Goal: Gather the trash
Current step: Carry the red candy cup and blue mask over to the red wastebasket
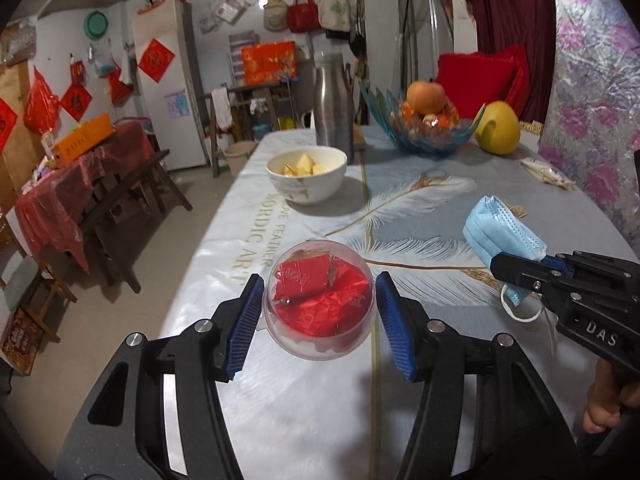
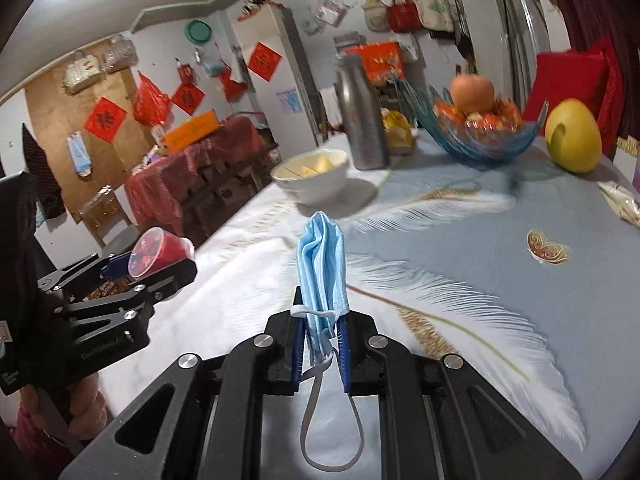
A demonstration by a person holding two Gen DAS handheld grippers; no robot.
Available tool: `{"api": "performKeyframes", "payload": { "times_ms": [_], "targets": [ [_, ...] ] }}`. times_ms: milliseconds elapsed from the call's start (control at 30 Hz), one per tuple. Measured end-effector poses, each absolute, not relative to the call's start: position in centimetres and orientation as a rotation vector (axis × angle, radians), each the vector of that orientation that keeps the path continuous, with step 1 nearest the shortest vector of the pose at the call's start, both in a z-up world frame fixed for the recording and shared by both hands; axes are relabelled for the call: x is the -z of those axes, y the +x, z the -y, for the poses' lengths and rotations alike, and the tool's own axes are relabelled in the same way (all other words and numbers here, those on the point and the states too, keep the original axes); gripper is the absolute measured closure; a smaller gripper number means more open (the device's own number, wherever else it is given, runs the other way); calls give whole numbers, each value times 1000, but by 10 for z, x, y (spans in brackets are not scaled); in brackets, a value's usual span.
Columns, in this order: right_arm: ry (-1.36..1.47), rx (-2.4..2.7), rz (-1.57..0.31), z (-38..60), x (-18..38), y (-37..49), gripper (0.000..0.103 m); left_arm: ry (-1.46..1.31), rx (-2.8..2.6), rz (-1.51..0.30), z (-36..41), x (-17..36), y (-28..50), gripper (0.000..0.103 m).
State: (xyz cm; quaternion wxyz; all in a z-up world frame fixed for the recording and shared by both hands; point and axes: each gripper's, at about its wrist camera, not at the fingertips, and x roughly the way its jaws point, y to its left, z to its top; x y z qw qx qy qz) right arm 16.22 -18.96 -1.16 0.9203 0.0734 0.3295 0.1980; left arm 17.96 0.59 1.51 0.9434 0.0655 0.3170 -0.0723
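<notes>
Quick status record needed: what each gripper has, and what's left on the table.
left gripper: shut on clear cup stuffed with red wrappers, lifted off the table
right gripper: shut on blue face mask, ear loop hanging below
table: white bowl, steel bottle, blue glass fruit bowl, yellow pomelo
possible trash left: small packet near far right edge

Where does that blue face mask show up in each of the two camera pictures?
Left wrist view: blue face mask at the right edge, pinched in the right hand-held gripper.
Right wrist view: the mask stands bottom centre, between that gripper's fingers.
Shared landmark: the white bowl, beyond the mask in both.
</notes>
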Motion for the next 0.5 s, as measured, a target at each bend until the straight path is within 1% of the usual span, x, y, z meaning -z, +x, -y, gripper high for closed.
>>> {"api": "performKeyframes", "payload": {
  "times_ms": [500],
  "targets": [
    [95,-516,-570,135,-41,70,88,105,98,-541,-56,-52,94,46]
  ]
}}
